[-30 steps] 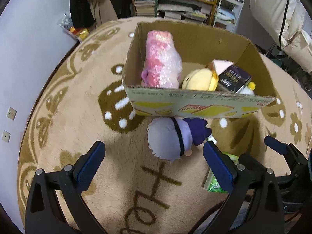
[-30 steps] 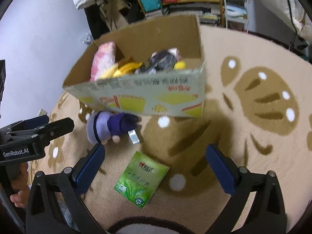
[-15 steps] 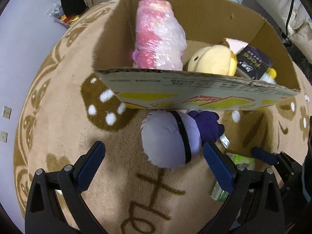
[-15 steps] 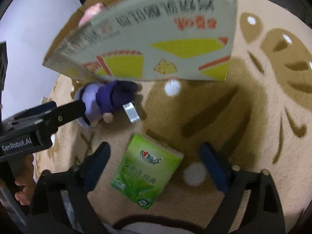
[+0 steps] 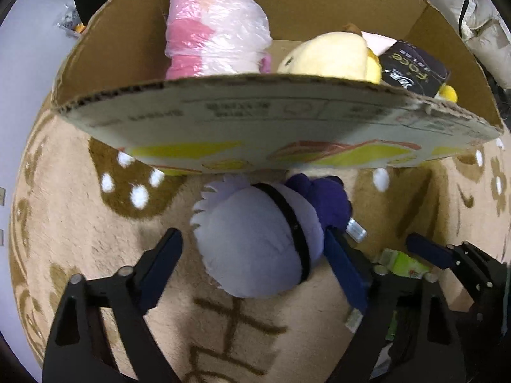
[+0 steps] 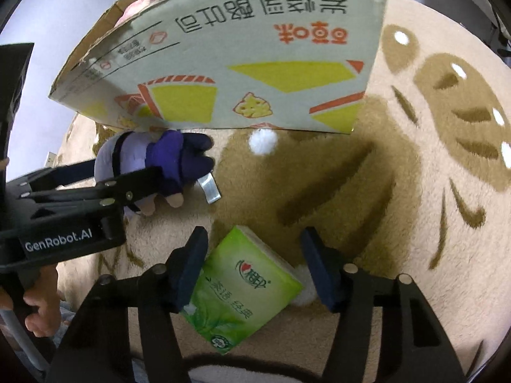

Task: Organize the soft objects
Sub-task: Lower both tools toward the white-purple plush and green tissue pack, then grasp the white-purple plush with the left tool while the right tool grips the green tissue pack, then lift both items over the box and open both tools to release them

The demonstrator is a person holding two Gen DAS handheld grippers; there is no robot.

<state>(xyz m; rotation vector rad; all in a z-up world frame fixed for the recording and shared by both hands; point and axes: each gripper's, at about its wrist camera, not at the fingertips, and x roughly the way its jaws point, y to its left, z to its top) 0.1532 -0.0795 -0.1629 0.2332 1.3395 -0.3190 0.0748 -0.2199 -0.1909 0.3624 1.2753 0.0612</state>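
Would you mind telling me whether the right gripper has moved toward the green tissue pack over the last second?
Yes. The right gripper has come down and forward: its open fingers now flank the green tissue pack on the rug, which earlier lay ahead of them.

I am working on the floor of a lived-in room at home. I am kneeling over a plush tan rug [image 6: 399,166] with brown cartoon patterns and white dots. A printed cardboard box [image 5: 255,127] is sitting on it, holding a yellow plush toy [image 5: 329,57] and a plastic-wrapped pink bundle [image 5: 214,22]. A pale wall [image 5: 22,63] is showing at far left.
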